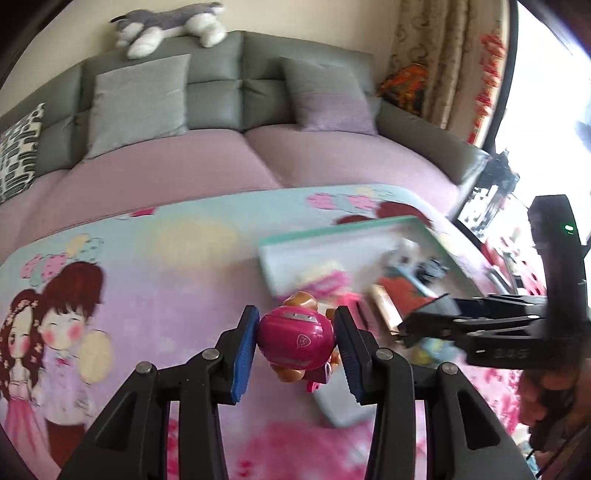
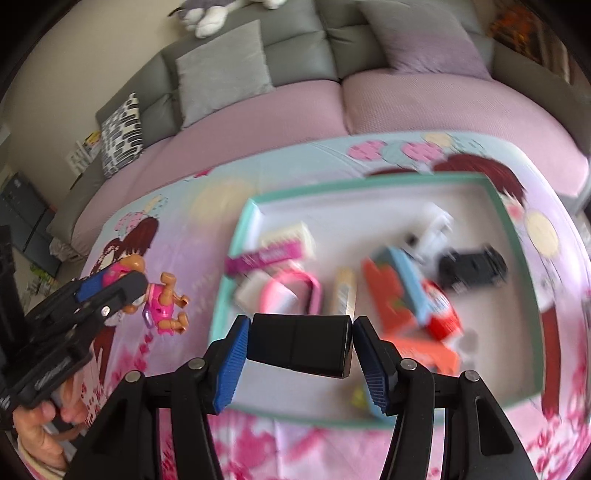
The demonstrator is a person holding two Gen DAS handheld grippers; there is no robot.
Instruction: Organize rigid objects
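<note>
My left gripper (image 1: 296,341) is shut on a pink toy dog figure (image 1: 295,341), held above the cartoon mat just left of the tray; it also shows in the right wrist view (image 2: 162,295). My right gripper (image 2: 301,345) is shut on a black rectangular box (image 2: 299,341) and holds it over the front edge of a teal-rimmed tray (image 2: 513,236). The tray holds several items: a pink and white box (image 2: 273,251), a pink frame (image 2: 291,295), an orange and blue box (image 2: 410,295) and a black toy car (image 2: 472,267). The tray's contents are motion-blurred.
The tray lies on a cartoon-printed mat (image 1: 129,277) on a table in front of a pink and grey sofa (image 1: 229,158) with cushions. A plush husky (image 1: 170,26) lies on the sofa back. Curtains and a bright window (image 1: 546,92) are at the right.
</note>
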